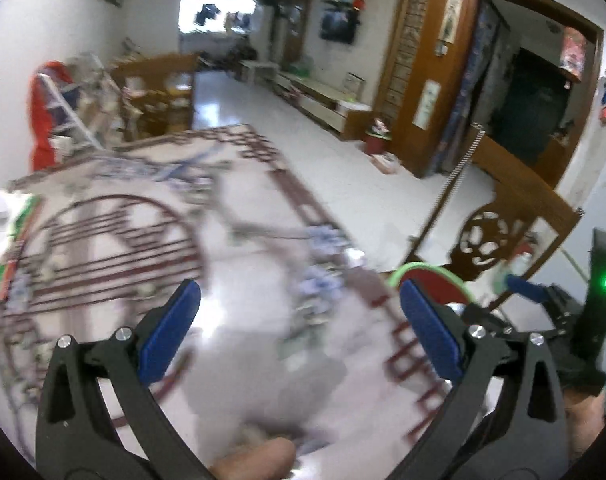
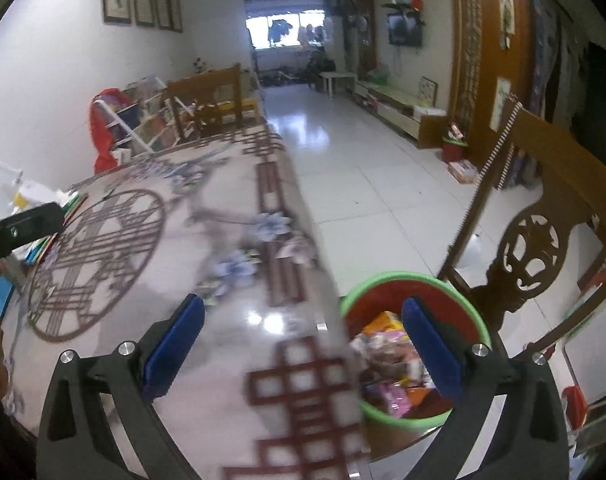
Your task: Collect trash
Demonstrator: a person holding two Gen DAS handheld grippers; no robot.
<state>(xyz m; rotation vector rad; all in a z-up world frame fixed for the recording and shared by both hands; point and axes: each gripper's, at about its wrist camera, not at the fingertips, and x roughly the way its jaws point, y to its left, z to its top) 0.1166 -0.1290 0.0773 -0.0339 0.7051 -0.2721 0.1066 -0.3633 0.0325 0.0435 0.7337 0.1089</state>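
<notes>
A red trash bin with a green rim (image 2: pixel 383 280) stands beside the table's right edge, holding several colourful wrappers (image 2: pixel 387 360). My right gripper (image 2: pixel 303 344) is open and empty, hovering over the table edge with its right finger above the bin. My left gripper (image 1: pixel 299 328) is open and empty over the patterned table top (image 1: pixel 123 240). Only a sliver of the bin's rim (image 1: pixel 423 270) shows in the left wrist view, behind the right finger. The right gripper (image 1: pixel 543 296) shows at the far right of that view. No loose trash is visible on the blurred table.
A carved wooden chair (image 2: pixel 543 236) stands right of the bin. Books and papers (image 2: pixel 35 208) lie at the table's left edge. Beyond are white floor tiles (image 2: pixel 363 168), a bookshelf (image 2: pixel 143 124) and another red bin (image 2: pixel 455 148).
</notes>
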